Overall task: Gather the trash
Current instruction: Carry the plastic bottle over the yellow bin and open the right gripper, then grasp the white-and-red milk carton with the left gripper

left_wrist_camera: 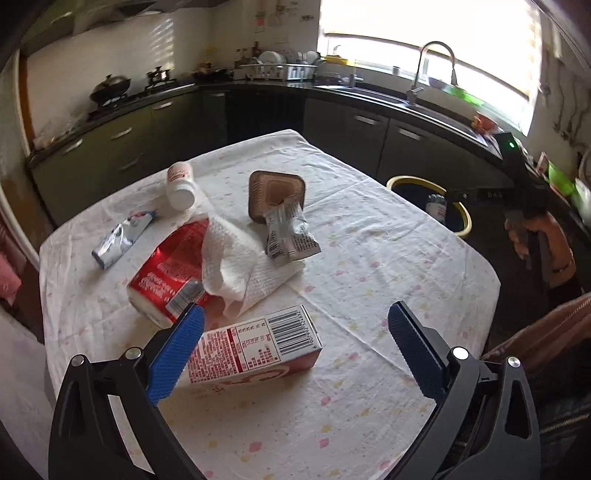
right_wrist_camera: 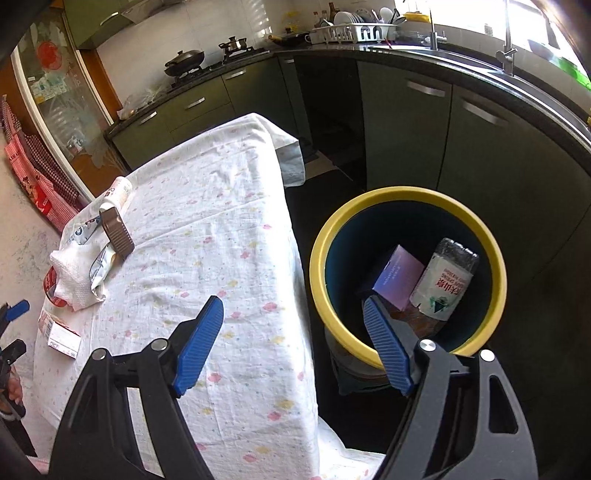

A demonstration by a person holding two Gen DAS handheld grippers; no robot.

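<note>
Trash lies on the cloth-covered table [left_wrist_camera: 369, 240]: a red and white carton [left_wrist_camera: 258, 347], a red packet [left_wrist_camera: 166, 273] under a white paper towel [left_wrist_camera: 240, 266], a crumpled foil wrapper [left_wrist_camera: 288, 232], a brown tray [left_wrist_camera: 277, 192], a white bottle [left_wrist_camera: 180, 186] and a squeezed tube [left_wrist_camera: 122, 236]. My left gripper [left_wrist_camera: 295, 317] hangs open above the carton, nothing between its pads. My right gripper [right_wrist_camera: 295, 306] stands open and empty over the table edge beside the yellow-rimmed bin [right_wrist_camera: 406, 195], which holds a purple box [right_wrist_camera: 399, 282] and a plastic bottle [right_wrist_camera: 443, 280].
Dark kitchen cabinets [right_wrist_camera: 406, 122] and a counter with a sink tap [left_wrist_camera: 436, 66] run behind the table and bin. A dish rack [right_wrist_camera: 354, 31] and a wok [right_wrist_camera: 184, 61] sit on the counter. A person's hand [left_wrist_camera: 535, 236] holds the other gripper at the right.
</note>
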